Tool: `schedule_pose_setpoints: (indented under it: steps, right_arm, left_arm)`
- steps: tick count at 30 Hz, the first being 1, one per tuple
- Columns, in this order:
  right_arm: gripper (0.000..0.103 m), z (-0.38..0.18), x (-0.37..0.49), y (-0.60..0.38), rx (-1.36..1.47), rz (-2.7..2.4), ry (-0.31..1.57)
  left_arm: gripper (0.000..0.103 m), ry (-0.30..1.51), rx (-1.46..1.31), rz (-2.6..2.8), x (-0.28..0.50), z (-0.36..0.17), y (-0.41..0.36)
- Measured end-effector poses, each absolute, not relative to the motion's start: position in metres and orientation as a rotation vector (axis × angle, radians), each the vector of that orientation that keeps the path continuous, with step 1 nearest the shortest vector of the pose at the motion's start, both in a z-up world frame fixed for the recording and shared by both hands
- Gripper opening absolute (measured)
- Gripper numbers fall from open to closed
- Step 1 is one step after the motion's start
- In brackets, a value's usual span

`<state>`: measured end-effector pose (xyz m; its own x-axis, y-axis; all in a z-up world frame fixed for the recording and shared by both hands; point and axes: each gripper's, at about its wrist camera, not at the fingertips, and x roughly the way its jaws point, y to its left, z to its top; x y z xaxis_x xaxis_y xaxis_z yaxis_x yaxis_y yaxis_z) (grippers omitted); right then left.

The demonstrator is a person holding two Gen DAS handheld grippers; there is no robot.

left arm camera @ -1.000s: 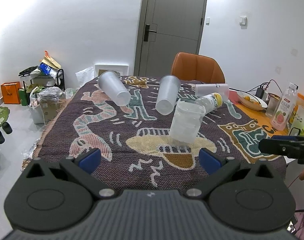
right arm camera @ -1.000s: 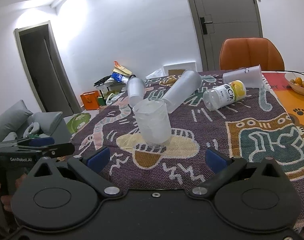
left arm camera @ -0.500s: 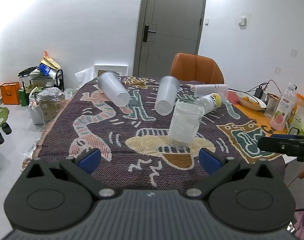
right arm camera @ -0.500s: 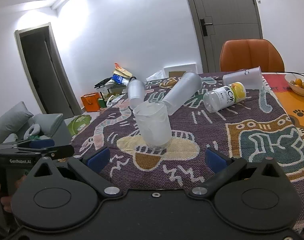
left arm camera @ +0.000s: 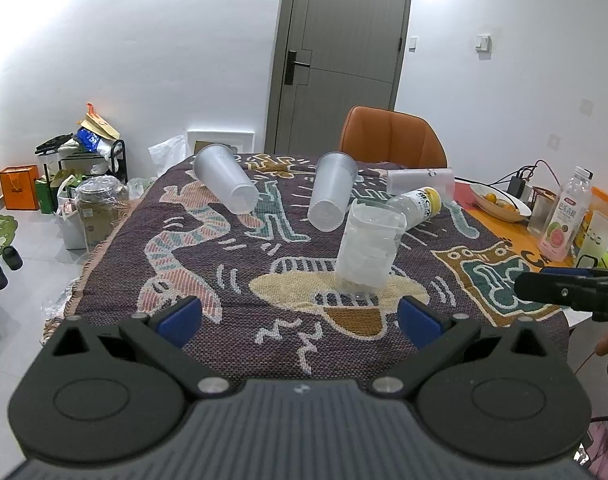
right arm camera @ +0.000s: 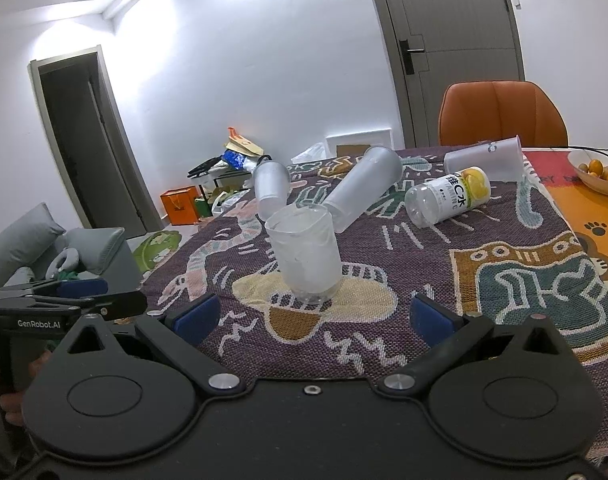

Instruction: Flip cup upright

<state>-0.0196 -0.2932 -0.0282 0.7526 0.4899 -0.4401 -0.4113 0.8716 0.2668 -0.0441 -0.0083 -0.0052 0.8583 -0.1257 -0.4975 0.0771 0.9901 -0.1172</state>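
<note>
A clear frosted cup [left arm camera: 368,248] stands upright, mouth up, on the patterned cloth [left arm camera: 208,240] near the table's front; it also shows in the right wrist view [right arm camera: 306,254]. Three more translucent cups lie on their sides behind it: one at the left [left arm camera: 226,180], one in the middle [left arm camera: 331,190], one at the back right [left arm camera: 420,180]. My left gripper [left arm camera: 300,318] is open and empty, in front of the upright cup. My right gripper [right arm camera: 312,316] is open and empty, also just short of that cup.
A plastic bottle with a yellow label [right arm camera: 450,196] lies on its side behind the upright cup. A bowl of fruit [left arm camera: 500,202], a drink bottle [left arm camera: 564,220] and cups stand at the table's right. An orange chair [left arm camera: 392,138] stands at the far end.
Both grippers have shifted only slightly; the upright cup sits a touch lower and closer in the views. Nothing was taken hold of or let go.
</note>
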Motion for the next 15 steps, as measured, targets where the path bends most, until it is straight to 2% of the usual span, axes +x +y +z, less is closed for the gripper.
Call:
schedule_pose_setpoints:
  steps: [15]
  right_arm:
    - [0.103,-0.0297,-0.0184,-0.2947,0.162,0.487,0.527]
  left_arm:
    - [0.103,0.527,-0.107,-0.113,-0.0429,-0.0101,-0.0078]
